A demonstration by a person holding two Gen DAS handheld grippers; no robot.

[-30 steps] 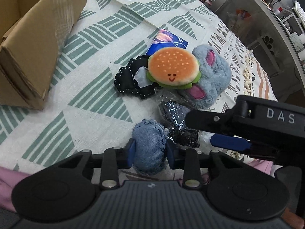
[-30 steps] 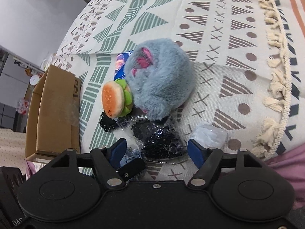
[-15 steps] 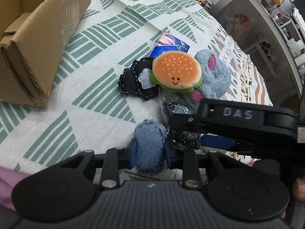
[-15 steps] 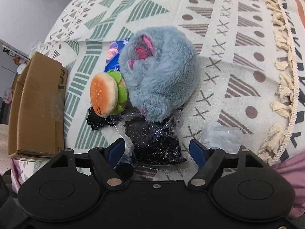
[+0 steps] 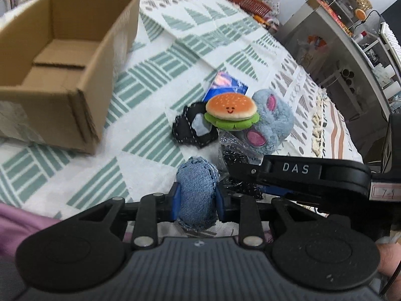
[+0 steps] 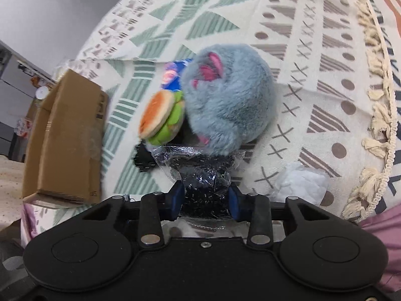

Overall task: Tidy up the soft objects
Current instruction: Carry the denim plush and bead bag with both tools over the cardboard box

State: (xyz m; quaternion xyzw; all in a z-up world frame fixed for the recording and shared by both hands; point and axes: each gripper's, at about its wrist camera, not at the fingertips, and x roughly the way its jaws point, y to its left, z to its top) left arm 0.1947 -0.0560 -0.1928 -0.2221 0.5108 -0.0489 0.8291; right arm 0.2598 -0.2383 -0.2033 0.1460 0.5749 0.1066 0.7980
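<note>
Patterned tablecloth [image 5: 155,80] carries a cardboard box [image 5: 60,57] at ten o'clock. The left gripper [image 5: 196,198] pinches a denim pouch [image 5: 196,190]; the right gripper [image 6: 204,195] clamps a crinkly black packet [image 6: 200,175], which may snag the grey plush [image 6: 233,100] resting against it.

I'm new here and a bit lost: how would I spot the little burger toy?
Start at the open cardboard box on the patterned cloth, then look right to the heap of soft things. The burger toy leans against the fluffy grey plush; only it has an orange bun, green frill and smiling face.
</note>
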